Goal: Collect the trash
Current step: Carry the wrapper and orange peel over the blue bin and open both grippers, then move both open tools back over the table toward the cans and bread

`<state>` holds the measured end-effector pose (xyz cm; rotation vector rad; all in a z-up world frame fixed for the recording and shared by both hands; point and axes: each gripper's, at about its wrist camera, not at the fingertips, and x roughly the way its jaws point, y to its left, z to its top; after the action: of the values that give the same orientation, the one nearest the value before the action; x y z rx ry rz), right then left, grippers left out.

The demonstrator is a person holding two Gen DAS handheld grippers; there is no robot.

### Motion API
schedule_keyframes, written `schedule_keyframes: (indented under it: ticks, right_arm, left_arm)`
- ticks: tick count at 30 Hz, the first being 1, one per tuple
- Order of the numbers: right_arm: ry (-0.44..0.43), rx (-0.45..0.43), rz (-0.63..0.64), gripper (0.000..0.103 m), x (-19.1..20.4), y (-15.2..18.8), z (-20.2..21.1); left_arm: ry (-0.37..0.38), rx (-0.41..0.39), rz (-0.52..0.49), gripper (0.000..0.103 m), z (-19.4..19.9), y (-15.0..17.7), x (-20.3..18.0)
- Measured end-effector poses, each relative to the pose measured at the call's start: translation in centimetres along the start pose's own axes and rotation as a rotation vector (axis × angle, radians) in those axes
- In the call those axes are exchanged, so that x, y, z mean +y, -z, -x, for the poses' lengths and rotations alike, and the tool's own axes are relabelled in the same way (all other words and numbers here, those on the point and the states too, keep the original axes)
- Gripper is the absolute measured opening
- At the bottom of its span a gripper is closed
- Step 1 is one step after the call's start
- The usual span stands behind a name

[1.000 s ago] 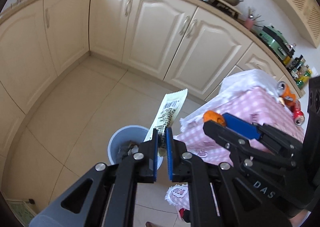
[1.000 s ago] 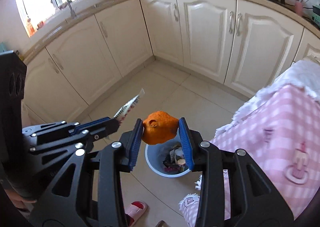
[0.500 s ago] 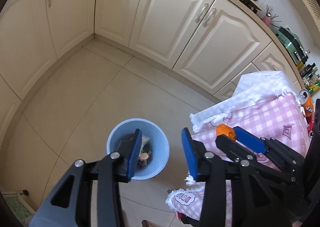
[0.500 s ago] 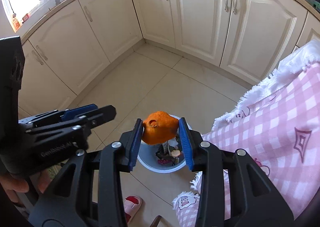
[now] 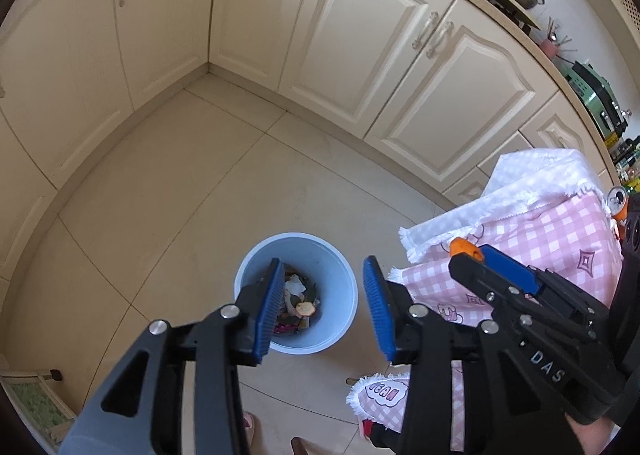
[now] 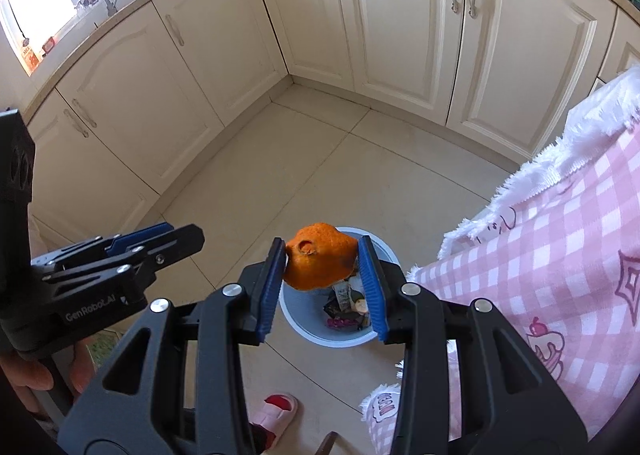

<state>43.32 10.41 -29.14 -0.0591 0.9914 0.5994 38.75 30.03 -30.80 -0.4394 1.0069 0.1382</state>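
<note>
A light blue waste bin (image 5: 336,255) stands on the tiled floor with wrappers and scraps inside; the right wrist view shows the bin (image 6: 384,251) too. My left gripper (image 5: 322,309) hangs above it, open, nothing between its blue pads. An orange peel (image 6: 320,261) is held over the bin by my right gripper (image 6: 323,283), shut on it. In the left wrist view that right gripper (image 5: 476,255) reaches in from the right with the orange peel (image 5: 462,246) showing at its tip. The left gripper (image 6: 160,239) appears at the left of the right wrist view.
Cream kitchen cabinets (image 5: 400,67) run along the far walls. A table with a pink checked cloth (image 6: 560,255) stands right beside the bin. A drink can (image 5: 618,201) lies on the table. A foot in a pink slipper (image 6: 276,411) is near the bin.
The left gripper opened and the long printed wrapper it held is gone from its jaws. Both grippers sank closer to the bin. The right gripper kept its grip on the peel.
</note>
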Motion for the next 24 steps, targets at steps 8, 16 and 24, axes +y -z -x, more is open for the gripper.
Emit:
schedule_keyframes:
  ticks: [8,16,24]
  right_arm:
    - [-0.03,-0.049,-0.031,0.055,0.7,-1.2,0.9]
    - [-0.023,-0.089,-0.029,0.055,1.2,-0.7,4.2]
    - [-0.029,-0.173,-0.015,0.055,1.1,-0.1,10.6]
  left_arm:
    - [-0.021,-0.077,0.008,0.041,3.1,-0.5,0.6]
    - [-0.029,-0.118,-0.006,0.042,6.1,-0.2,-0.3]
    - [-0.032,-0.196,-0.051,0.047,10.9,0.6,-3.4]
